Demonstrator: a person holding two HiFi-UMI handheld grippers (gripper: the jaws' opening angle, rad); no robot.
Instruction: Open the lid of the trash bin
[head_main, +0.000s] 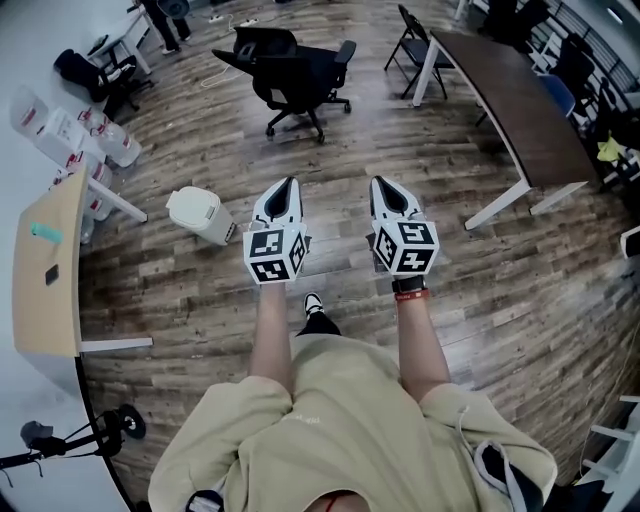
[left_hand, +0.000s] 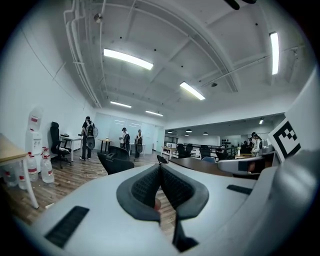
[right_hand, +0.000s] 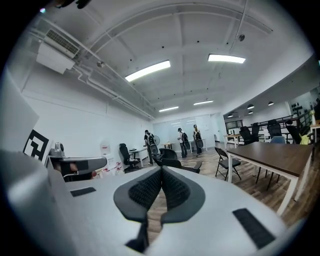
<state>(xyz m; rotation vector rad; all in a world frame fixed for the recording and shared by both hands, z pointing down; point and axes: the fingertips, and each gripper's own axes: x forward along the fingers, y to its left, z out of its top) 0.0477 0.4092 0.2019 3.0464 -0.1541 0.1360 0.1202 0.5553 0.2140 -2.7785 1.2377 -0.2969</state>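
A small white trash bin with its lid down stands on the wood floor, to the left of my left gripper. Both grippers are held side by side at waist height, pointing forward across the room. My left gripper is shut, its black pads meeting at the tips with nothing between them. My right gripper is also shut and empty, its tips touching. The bin does not appear in either gripper view.
A black office chair stands ahead. A long brown table with folding chairs runs along the right. A light wooden table is on the left, with water bottles behind it. People stand at the far end.
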